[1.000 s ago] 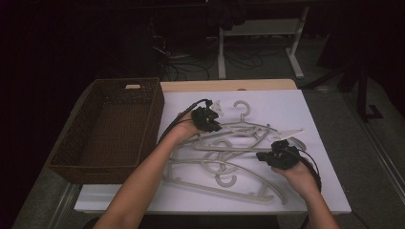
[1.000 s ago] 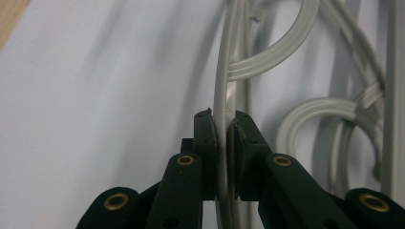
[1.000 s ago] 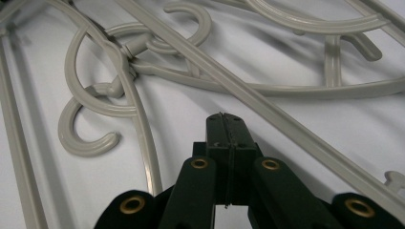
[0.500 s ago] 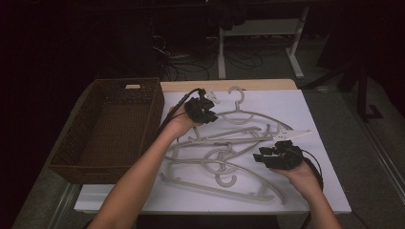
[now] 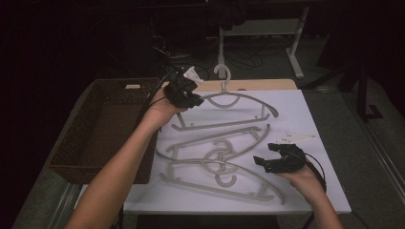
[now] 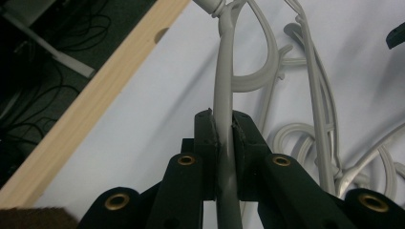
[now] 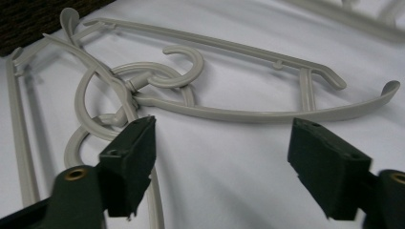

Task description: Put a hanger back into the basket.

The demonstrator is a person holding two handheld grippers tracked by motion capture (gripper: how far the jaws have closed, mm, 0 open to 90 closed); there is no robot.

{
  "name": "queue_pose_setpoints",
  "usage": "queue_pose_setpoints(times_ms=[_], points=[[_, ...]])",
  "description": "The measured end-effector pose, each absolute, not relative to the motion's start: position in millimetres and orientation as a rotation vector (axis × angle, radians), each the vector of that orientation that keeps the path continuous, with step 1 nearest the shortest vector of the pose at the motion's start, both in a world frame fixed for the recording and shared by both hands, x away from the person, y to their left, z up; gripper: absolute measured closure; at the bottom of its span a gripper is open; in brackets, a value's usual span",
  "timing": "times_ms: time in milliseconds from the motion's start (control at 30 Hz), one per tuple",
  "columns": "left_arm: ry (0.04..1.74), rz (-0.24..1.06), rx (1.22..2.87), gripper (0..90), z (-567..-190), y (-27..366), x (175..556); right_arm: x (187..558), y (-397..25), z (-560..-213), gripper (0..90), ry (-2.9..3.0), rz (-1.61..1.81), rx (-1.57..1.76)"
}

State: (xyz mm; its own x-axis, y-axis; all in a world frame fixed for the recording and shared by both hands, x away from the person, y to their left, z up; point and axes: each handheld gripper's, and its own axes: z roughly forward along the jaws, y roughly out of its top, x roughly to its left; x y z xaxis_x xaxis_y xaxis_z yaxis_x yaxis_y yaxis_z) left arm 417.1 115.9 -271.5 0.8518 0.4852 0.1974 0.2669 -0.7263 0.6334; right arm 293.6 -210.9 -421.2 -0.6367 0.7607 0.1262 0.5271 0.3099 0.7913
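My left gripper is shut on the arm of a grey plastic hanger and holds it tilted up over the far left of the white table. In the left gripper view the jaws pinch that hanger, with the gripper pointing along it. Two more grey hangers lie tangled on the table in front. My right gripper hovers open at their right end. In the right gripper view its fingers stand wide apart around nothing, above the hooked-together hangers.
A brown wicker basket stands at the table's left side, beside my left forearm. A bare wooden strip runs along the table's far edge. Beyond it are dark floor, cables and a white desk leg.
My left gripper has lifted the hanger and carried it toward the far left, closer to the basket. The right gripper has barely moved and stays open.
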Motion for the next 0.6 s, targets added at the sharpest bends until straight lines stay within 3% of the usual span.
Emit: queue_pose_setpoints(times_ms=[600], points=[[0.671,0.527,2.247,82.9,-234.2,228.3,394.8,290.7,-213.9,-430.4,13.8,2.280,1.216,1.201]])
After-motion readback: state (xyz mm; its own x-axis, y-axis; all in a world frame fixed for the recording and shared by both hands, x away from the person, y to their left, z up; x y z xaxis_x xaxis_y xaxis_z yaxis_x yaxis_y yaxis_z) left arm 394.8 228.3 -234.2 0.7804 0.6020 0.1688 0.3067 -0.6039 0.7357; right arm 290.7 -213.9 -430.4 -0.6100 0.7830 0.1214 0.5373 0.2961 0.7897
